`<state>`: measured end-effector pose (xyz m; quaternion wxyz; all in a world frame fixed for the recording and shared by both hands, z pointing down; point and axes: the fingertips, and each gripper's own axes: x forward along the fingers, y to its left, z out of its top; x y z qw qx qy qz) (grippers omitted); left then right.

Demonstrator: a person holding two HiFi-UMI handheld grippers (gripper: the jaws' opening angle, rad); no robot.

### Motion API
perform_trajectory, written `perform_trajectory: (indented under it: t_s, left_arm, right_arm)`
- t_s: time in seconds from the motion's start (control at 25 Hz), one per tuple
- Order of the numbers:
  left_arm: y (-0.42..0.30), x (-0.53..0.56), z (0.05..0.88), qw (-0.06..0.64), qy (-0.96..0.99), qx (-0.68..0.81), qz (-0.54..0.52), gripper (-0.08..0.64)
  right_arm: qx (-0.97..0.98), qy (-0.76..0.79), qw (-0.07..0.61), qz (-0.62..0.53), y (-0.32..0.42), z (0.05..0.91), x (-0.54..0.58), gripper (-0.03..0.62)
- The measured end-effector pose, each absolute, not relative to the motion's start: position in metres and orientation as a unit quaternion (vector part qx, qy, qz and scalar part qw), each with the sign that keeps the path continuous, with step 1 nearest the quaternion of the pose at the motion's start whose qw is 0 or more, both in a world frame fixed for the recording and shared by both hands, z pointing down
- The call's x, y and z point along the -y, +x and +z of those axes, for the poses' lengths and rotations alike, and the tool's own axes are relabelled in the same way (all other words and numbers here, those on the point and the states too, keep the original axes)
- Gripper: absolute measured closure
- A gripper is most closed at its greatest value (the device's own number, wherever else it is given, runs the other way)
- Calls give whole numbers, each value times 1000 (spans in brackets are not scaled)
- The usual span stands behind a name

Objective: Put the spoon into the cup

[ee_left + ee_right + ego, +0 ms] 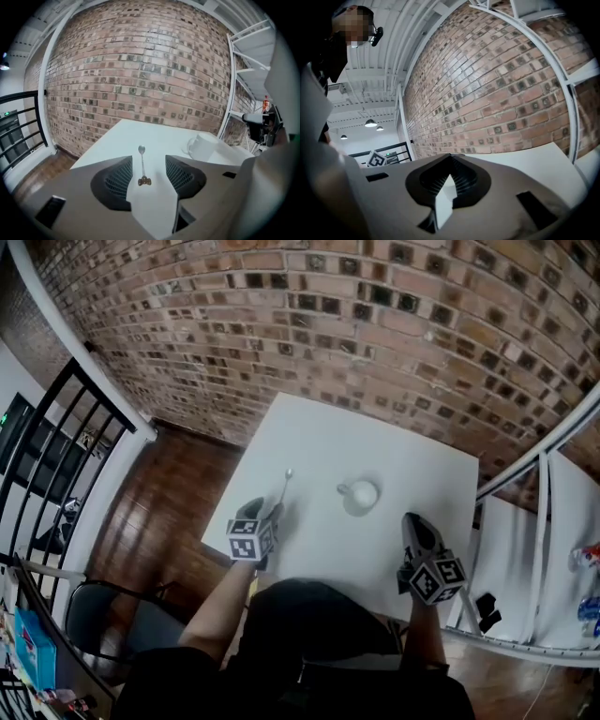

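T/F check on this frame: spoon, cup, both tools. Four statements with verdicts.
1. The slim metal spoon sits inside the white ceramic cup. False: it lies flat on the white table, beside the cup.
2. The left tool has its jaws apart, with the spoon's handle end showing between them, ungripped. True.
3. The right tool grips the cup. False: its jaws are together on nothing, away from the cup.
4. The cup stands upright on the table. True.
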<state>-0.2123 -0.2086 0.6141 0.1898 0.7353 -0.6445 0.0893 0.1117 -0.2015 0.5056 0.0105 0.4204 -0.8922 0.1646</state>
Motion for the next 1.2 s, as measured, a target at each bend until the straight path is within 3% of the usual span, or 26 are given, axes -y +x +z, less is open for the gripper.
perform_trajectory:
  t_s: [0.68, 1.2]
  left_arm:
    - [-199, 234, 699, 220, 710, 634, 215, 330]
    - [-206, 237, 702, 213, 705, 641, 217, 351]
  right_arm:
    - [865, 474, -5, 164, 157, 499, 228, 588]
    - [874, 458, 0, 163, 139, 497, 245, 588]
